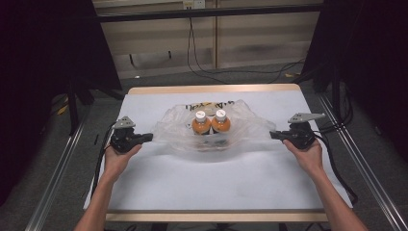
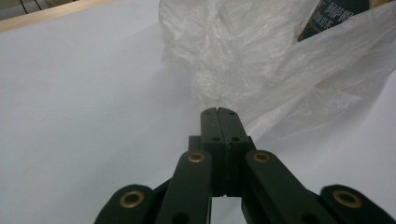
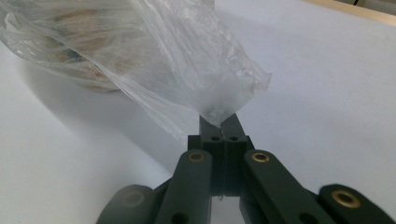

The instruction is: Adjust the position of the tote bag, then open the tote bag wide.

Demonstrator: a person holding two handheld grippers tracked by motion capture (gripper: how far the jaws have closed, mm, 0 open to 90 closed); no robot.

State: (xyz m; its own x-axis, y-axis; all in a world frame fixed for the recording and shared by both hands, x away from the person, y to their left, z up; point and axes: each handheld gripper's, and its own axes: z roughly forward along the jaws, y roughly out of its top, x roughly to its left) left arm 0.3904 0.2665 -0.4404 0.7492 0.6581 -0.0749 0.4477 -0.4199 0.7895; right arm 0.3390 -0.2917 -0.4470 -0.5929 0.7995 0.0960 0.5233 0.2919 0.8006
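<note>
A clear plastic bag (image 1: 208,126) lies spread across the middle of the white table (image 1: 211,183). Inside it stand two orange bottles (image 1: 201,124) (image 1: 221,121) with white caps, side by side. My left gripper (image 1: 150,137) is shut on the bag's left end, and the film (image 2: 261,70) bunches right at its closed tips (image 2: 218,111). At the bag's right end my right gripper (image 1: 273,134) is shut as well, with a corner of the film (image 3: 205,84) pinched between its tips (image 3: 219,122). The bag is stretched between both grippers.
The table has a wooden edge (image 1: 211,89) at the far side. Black frame posts and rails (image 1: 72,110) flank the table, and cables (image 1: 337,168) trail from the right gripper down the right side. Loose cables (image 1: 226,72) lie on the floor behind.
</note>
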